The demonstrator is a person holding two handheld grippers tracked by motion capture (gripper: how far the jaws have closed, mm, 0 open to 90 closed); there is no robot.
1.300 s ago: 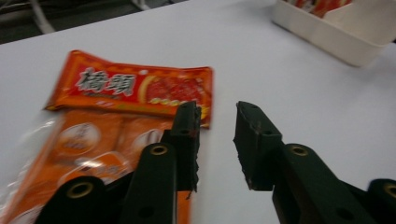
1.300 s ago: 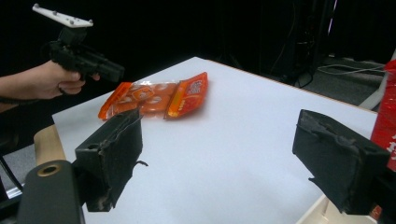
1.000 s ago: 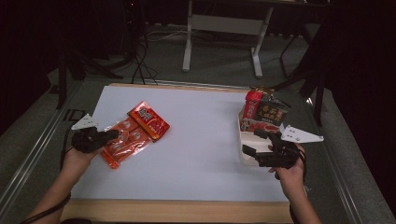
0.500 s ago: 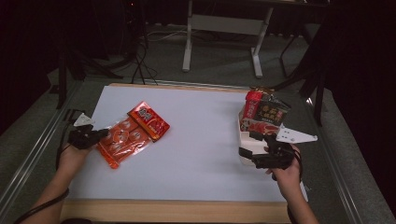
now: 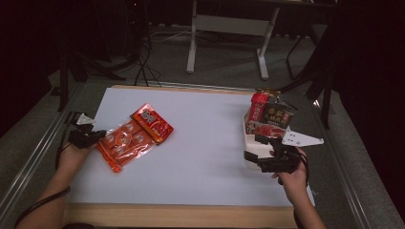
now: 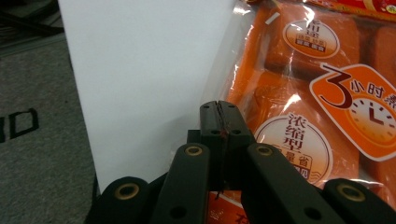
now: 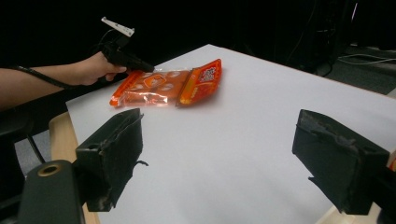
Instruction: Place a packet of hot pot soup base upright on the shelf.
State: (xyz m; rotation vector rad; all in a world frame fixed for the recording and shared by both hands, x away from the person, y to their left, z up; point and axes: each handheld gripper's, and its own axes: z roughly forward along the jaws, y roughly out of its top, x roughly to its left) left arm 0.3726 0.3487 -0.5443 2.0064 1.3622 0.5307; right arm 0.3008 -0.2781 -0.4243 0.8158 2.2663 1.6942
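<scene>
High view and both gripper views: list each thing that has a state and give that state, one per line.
left gripper: shut on the orange packet's clear edge.
right gripper: open, holding nothing.
orange packet: flat on the table, sealed.
red packet: flat, overlapping the orange packet.
white bin: upright, holding snack packs.

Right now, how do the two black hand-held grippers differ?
The left gripper has its jaws pressed together on the clear edge of the orange snack pack; the right gripper has its jaws spread wide and empty. The left gripper sits at the table's left edge, the right gripper beside the white tray. Both are hand-held.
</scene>
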